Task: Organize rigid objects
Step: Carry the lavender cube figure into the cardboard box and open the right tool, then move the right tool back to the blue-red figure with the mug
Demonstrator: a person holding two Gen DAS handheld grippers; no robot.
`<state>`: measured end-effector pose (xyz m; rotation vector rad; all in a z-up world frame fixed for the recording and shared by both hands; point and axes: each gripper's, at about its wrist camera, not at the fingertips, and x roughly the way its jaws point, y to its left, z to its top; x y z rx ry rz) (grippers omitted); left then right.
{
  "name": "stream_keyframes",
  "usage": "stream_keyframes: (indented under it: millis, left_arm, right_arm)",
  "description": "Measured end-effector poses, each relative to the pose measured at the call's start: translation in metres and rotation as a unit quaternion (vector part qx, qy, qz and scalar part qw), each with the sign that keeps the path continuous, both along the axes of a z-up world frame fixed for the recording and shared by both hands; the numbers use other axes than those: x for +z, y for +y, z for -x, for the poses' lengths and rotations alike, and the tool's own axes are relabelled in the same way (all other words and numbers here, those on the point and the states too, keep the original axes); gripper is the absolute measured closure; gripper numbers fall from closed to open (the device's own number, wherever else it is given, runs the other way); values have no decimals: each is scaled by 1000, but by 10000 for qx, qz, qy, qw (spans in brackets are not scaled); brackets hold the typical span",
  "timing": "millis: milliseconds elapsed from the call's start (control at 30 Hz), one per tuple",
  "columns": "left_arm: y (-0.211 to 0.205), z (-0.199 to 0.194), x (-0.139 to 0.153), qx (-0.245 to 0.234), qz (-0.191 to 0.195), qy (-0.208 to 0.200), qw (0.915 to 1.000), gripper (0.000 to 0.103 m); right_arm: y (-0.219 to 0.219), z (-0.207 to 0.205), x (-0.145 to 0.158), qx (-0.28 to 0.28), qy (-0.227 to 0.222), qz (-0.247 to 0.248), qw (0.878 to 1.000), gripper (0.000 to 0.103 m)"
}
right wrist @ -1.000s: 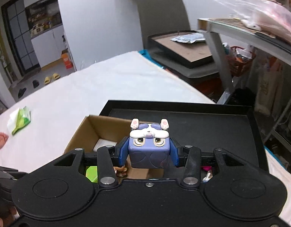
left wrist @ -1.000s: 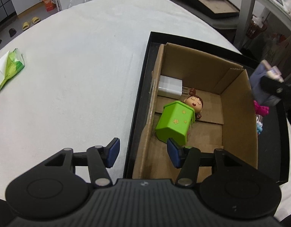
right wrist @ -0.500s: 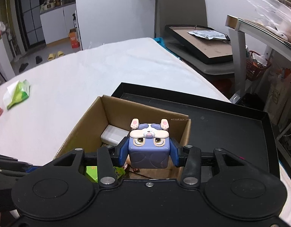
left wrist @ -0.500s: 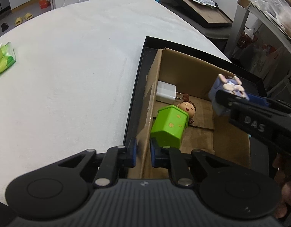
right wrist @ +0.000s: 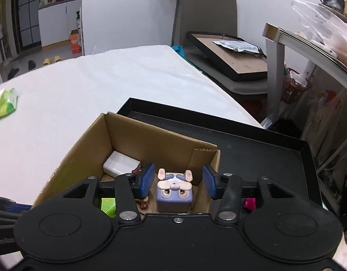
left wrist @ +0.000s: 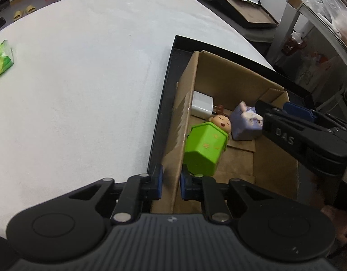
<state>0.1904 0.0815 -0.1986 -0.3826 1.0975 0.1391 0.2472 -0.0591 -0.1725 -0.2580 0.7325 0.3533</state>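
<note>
My right gripper (right wrist: 179,184), marked "DAS", is spread around the purple cube toy (right wrist: 174,194); my left gripper (left wrist: 170,181) pinches the cardboard box (left wrist: 173,158) wall.

White cloth-covered table (left wrist: 83,85) fills the left and centre of both wrist views. Green-and-white packet (left wrist: 0,58) lies on it at 9 o'clock, well apart from everything else; same packet (right wrist: 5,105) at 9 o'clock in the right view. Beyond the table's far edge, 1 o'clock: a tilted black-framed board (right wrist: 232,58) with a printed plastic mailer (right wrist: 239,45) lying on it. A grey chair back (right wrist: 205,11) stands behind it, 12 o'clock. At 3 o'clock, a red wire basket (right wrist: 294,88) under a shelf. Yellow slippers (right wrist: 51,59) on the floor at 10 o'clock, beside an orange carton (right wrist: 74,41).
</note>
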Motion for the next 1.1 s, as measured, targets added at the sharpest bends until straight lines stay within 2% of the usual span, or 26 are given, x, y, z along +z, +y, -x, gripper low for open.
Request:
stream_keyframes:
  millis: [100,267,433,567,900,967,1100]
  left_arm:
    - [0,0,1,23,-2,9,10000,89]
    - [-5,-1,6,51,-108,40,9999,89]
    - [-14,-2,13,-7,-387,-6,9993,89]
    - [-16,-2,16,4,-529,7,9986,87]
    - [-20,-7,14,91,-796,183,9966,85]
    - [-23,-9,14,135,-884,244,9957,82]
    - [-30,-13,15,183,-1173,338,9923,76]
  right_arm:
    - [-4,1,6,-31,-10,-86,10000,55]
    - [-17,-1,13,-210,42,-323,9993,48]
    - [-34,-2,20,-438,100,-632,9970,47]
    - [-49,-4,22,-764,31,-677,9948,39]
    - [-80,-11,13,-1275,217,-803,9883,35]
    - [-85,-13,10,-1341,246,-839,9871,29]
    - [-95,-17,4,-1475,366,-907,9842,28]
